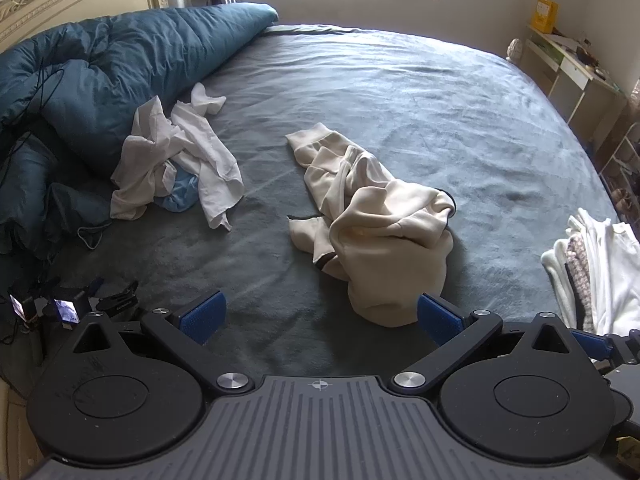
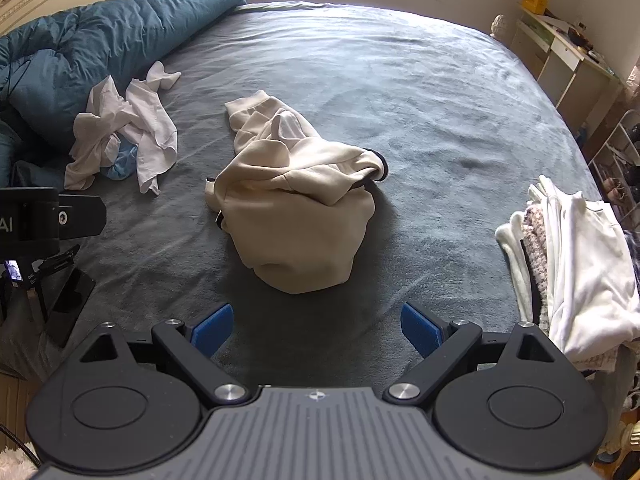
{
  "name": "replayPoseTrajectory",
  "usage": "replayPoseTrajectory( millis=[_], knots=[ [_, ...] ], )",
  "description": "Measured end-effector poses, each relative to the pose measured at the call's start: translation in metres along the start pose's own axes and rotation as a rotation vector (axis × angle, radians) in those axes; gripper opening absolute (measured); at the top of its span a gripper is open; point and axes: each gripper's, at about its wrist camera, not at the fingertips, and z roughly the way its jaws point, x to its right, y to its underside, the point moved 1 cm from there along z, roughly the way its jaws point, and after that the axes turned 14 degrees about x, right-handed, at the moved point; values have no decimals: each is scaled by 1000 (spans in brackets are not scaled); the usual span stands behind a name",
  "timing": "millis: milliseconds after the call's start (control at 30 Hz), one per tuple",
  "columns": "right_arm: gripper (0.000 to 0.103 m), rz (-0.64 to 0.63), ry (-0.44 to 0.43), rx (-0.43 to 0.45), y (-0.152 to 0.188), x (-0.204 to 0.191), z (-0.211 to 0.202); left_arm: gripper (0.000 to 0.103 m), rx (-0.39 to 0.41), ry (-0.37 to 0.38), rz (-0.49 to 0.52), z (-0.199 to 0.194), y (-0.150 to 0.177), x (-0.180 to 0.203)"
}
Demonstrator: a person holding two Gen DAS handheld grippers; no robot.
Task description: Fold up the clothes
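Observation:
A crumpled cream hoodie (image 1: pixel 372 220) (image 2: pixel 296 208) lies in a heap in the middle of the grey-blue bed. My left gripper (image 1: pixel 320 316) hovers open just short of the heap's near edge, nothing between its blue pads (image 1: pixel 202 316). My right gripper (image 2: pixel 316 326) is open too, a little in front of the hoodie, holding nothing. A pile of white garments (image 1: pixel 176 160) (image 2: pixel 124 136) with a light blue piece under it sits to the left. Folded white clothes (image 1: pixel 600 272) (image 2: pixel 572 256) are stacked at the bed's right edge.
A teal duvet (image 1: pixel 120 72) (image 2: pixel 100 36) is bunched along the left side by the headboard. Phones and a clamp on a stand (image 1: pixel 72 308) sit at the near left corner. The left gripper's body (image 2: pixel 48 216) shows at left. A desk and shelves (image 1: pixel 572 68) line the right wall.

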Motion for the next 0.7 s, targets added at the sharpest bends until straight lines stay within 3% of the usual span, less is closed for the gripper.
replayPoseTrajectory(
  millis=[467,700],
  knots=[
    [94,45,42,-11,-3,-5,6,103,-27,27,36,16,-4,-9],
    [94,65,65,1,-8,-1,10,103,1,66,31,32,-9,-18]
  ],
)
